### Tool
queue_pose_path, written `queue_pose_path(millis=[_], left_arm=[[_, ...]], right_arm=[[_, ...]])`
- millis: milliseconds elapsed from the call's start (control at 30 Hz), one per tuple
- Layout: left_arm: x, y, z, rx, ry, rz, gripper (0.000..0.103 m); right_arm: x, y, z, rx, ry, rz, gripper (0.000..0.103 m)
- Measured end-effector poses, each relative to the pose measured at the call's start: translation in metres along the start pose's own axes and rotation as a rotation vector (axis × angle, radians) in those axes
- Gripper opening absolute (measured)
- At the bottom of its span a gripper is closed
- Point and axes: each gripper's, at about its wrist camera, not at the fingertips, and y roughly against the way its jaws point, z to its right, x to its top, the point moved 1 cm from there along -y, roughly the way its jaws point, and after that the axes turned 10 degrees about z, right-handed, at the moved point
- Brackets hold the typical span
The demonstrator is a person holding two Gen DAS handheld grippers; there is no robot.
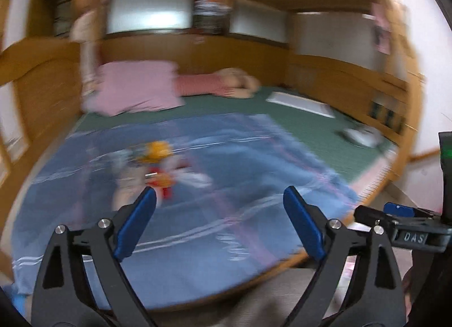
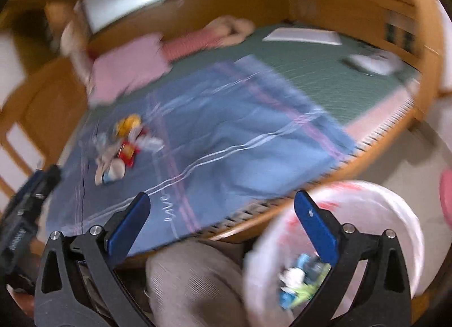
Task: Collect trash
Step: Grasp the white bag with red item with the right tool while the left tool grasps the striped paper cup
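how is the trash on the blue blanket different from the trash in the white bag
The pile of wrappers lies loose on the blue blanket atop the bed; the trash in the bag sits contained inside the white plastic bag down on the floor beside the bed. The pile shows yellow, red and white; the bagged pieces look blue, white and green. The pile lies further off, the bagged trash under the right claw. Both are blurred, small, crumpled packaging.

Dim, motion-blurred, fisheye-warped edges
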Motion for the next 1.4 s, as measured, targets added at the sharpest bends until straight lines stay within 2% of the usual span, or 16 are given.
queue_pose_path(millis=[133,233,333,467,633,733,767,800,833,867,933,1000,1033,1200,1333,1400], left_arm=[[-0.006,-0.019,-0.085,0.169,0.073,-0.021,0.091],[-0.014,-0.027,-0.133,0.266,0.118,-0.045,0.091],[-0.026,-0.034,-0.176,0.336,0.168,-0.060,0.091],[-0.041,-0.039,-0.206,0.376,0.190,-0.080,0.091],[-0.053,-0.051,-0.224,0.365,0.239,-0.112,0.091],[-0.057,-0.054,-0.230,0.355,0.269,-0.130,0.091],[-0.058,-0.055,-0.230,0.353,0.274,-0.130,0.091],[-0.058,-0.056,-0.231,0.347,0.280,-0.130,0.091],[-0.058,-0.058,-0.231,0.341,0.285,-0.133,0.091],[-0.060,-0.059,-0.230,0.328,0.292,-0.142,0.091],[-0.061,-0.064,-0.228,0.314,0.301,-0.158,0.091],[-0.062,-0.066,-0.227,0.311,0.307,-0.165,0.091],[-0.062,-0.067,-0.226,0.315,0.303,-0.166,0.091],[-0.062,-0.070,-0.218,0.315,0.260,-0.165,0.091],[-0.059,-0.075,-0.200,0.255,0.209,-0.158,0.091],[-0.057,-0.082,-0.188,0.219,0.180,-0.157,0.091]], right_arm=[[0.012,-0.068,-0.053,0.133,0.070,-0.091,0.099],[0.026,-0.126,-0.094,0.163,0.108,-0.150,0.099],[0.044,-0.188,-0.126,0.195,0.083,-0.211,0.099],[0.054,-0.257,-0.162,0.171,0.126,-0.279,0.099],[0.060,-0.313,-0.201,0.149,0.203,-0.310,0.099],[0.059,-0.344,-0.215,0.089,0.235,-0.345,0.099],[0.059,-0.354,-0.215,0.067,0.225,-0.349,0.098],[0.058,-0.361,-0.214,0.061,0.204,-0.350,0.092],[0.058,-0.364,-0.212,0.054,0.193,-0.351,0.078],[0.056,-0.371,-0.211,0.048,0.185,-0.361,0.070],[0.050,-0.382,-0.208,0.090,0.161,-0.441,0.041],[0.047,-0.384,-0.207,0.129,0.135,-0.472,0.026],[0.048,-0.381,-0.207,0.130,0.136,-0.458,0.021],[0.068,-0.338,-0.194,0.179,0.063,-0.373,0.018],[0.078,-0.287,-0.166,0.227,-0.023,-0.289,0.018],[0.072,-0.268,-0.154,0.231,-0.043,-0.258,0.018]])
